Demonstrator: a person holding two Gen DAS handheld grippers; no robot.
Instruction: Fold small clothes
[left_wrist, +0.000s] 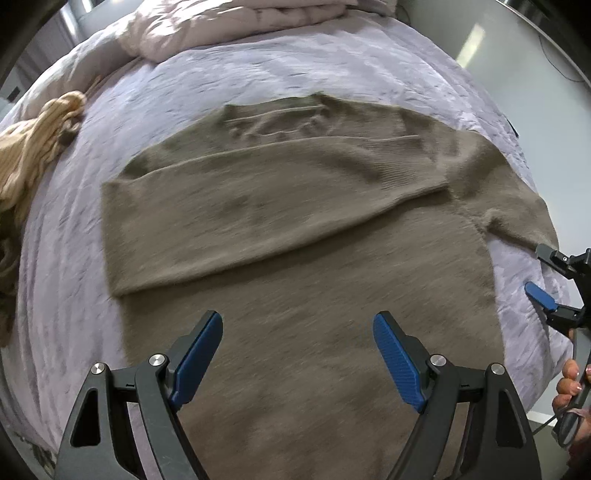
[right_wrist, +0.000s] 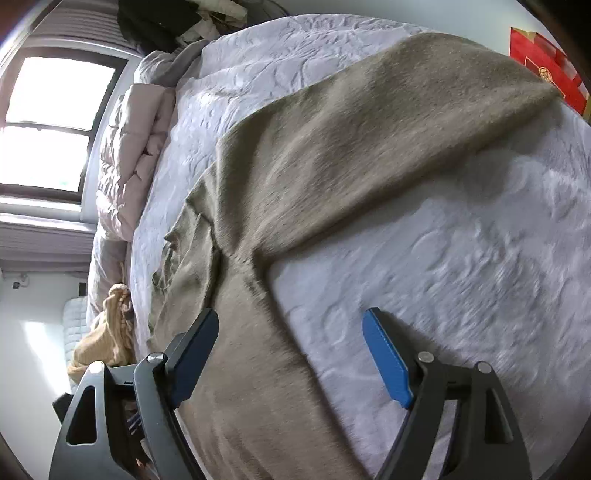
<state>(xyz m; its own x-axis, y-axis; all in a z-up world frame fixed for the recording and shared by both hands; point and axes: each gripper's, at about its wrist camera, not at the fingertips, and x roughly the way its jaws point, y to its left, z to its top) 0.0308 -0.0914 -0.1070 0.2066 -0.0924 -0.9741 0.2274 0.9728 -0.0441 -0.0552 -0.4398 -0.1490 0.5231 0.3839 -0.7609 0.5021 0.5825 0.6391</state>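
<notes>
Daylight pours from the window (right_wrist: 48, 125), blown out to white with no detail, and leaves the bedspread (right_wrist: 461, 258) beside it evenly bright with soft shadows in its quilting. Both fisheye views bend hard toward dark rounded corners. Motion blur streaks the brown sweater (left_wrist: 295, 277) and the cover around it; a pale glare patch shines on the floor (left_wrist: 471, 46) beyond the sweater

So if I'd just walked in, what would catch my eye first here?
Probably the big brown sweater spread flat on the pale bedspread, one sleeve already folded across its chest. Next, the blue-tipped left gripper hanging open above the sweater's lower part, with the right gripper open over the sweater's side edge, nothing between their fingers. A crumpled tan garment sits at the bed's left edge.
</notes>
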